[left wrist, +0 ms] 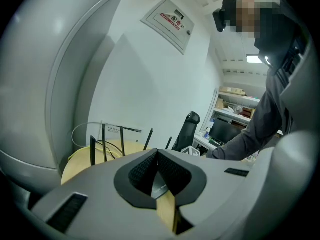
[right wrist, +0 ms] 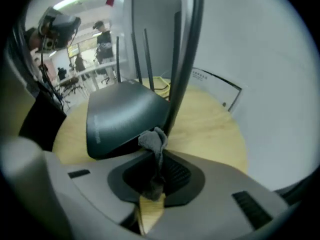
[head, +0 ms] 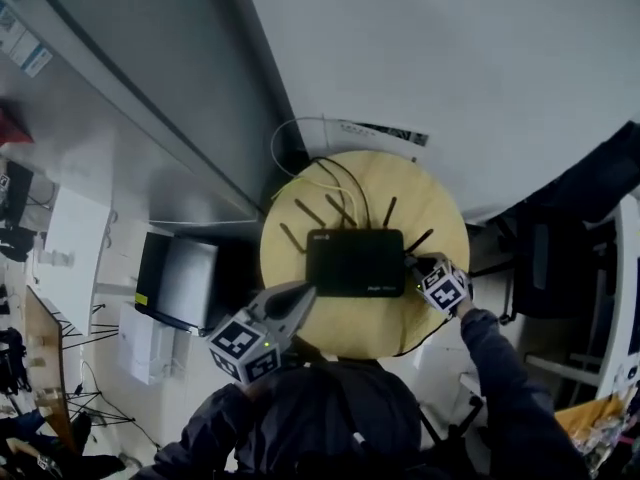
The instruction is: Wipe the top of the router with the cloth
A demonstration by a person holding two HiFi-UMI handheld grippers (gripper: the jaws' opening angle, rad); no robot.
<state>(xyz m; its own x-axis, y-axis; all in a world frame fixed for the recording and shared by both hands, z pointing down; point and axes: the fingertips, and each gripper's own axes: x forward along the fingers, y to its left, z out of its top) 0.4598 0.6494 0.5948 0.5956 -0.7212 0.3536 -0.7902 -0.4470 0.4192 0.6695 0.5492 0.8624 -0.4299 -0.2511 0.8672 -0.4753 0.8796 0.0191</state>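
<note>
- Your left gripper (head: 306, 289) sits in the lower left of the head view. Its jaws are pressed together with nothing between them, and the tips are just beside the router's lower left corner.
- In the left gripper view, only a sliver of dark casing and bare wood shows through the gap behind the closed tips of the left gripper (left wrist: 156, 152).
- Your right gripper (head: 414, 267) is at the right of the head view, at the router's right short end. Its own view shows the right gripper (right wrist: 158, 155) pinching the cloth (right wrist: 153, 140), with a grey tuft bunched above the jaws.
- The tuft lies at the casing's near edge, beside one antenna. I cannot tell whether it already touches.
- The router (head: 355, 261) lies flat in the middle of the round wooden table (head: 425, 203), with its long axis running left to right across the head view.
- From the cloth, the top of the router (right wrist: 120, 115) stretches up and to the left in the right gripper view. I judge the stroke should run leftward along that long axis, and your right hand is the one placed to make it.
- Farther up the head view, the antennas (head: 388, 211) stand along the far edge, so keep the cloth on the near side of them.
</note>
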